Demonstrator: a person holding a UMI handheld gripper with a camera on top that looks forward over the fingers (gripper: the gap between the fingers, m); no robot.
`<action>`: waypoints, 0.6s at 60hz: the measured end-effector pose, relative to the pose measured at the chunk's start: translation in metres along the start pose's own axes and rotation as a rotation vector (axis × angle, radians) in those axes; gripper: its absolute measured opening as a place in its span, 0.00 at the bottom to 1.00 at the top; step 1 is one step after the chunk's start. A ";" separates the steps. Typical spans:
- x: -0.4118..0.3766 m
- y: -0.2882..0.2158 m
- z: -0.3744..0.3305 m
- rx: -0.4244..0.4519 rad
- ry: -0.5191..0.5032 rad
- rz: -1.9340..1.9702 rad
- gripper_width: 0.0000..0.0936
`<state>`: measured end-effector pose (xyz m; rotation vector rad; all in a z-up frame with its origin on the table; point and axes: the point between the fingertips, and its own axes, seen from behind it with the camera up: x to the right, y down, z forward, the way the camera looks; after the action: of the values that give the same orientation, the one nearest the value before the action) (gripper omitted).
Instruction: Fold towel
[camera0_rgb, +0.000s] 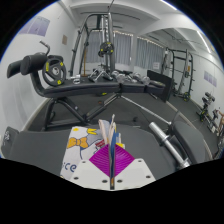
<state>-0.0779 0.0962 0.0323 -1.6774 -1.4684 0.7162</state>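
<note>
My gripper (111, 148) is shut, with its purple pads pressed together on a bunched edge of the towel. The towel (80, 152) is white with colourful cartoon prints. It hangs to the left of the fingers and a pinched fold (108, 130) sticks up just beyond the fingertips. The rest of the towel is hidden below the fingers.
This is a gym room with a grey floor (40, 125). A black weight bench (100, 90) stands just ahead, with a yellow-and-black weight plate (52, 68) at its left end. A cable machine (100, 40) stands behind it and racks (172, 65) stand at the right.
</note>
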 end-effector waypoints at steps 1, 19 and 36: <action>0.001 0.006 0.004 -0.009 0.000 -0.003 0.03; 0.020 0.001 -0.051 0.021 0.021 0.012 0.91; 0.000 -0.009 -0.245 0.083 -0.025 0.066 0.91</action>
<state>0.1188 0.0499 0.1714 -1.6652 -1.3871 0.8262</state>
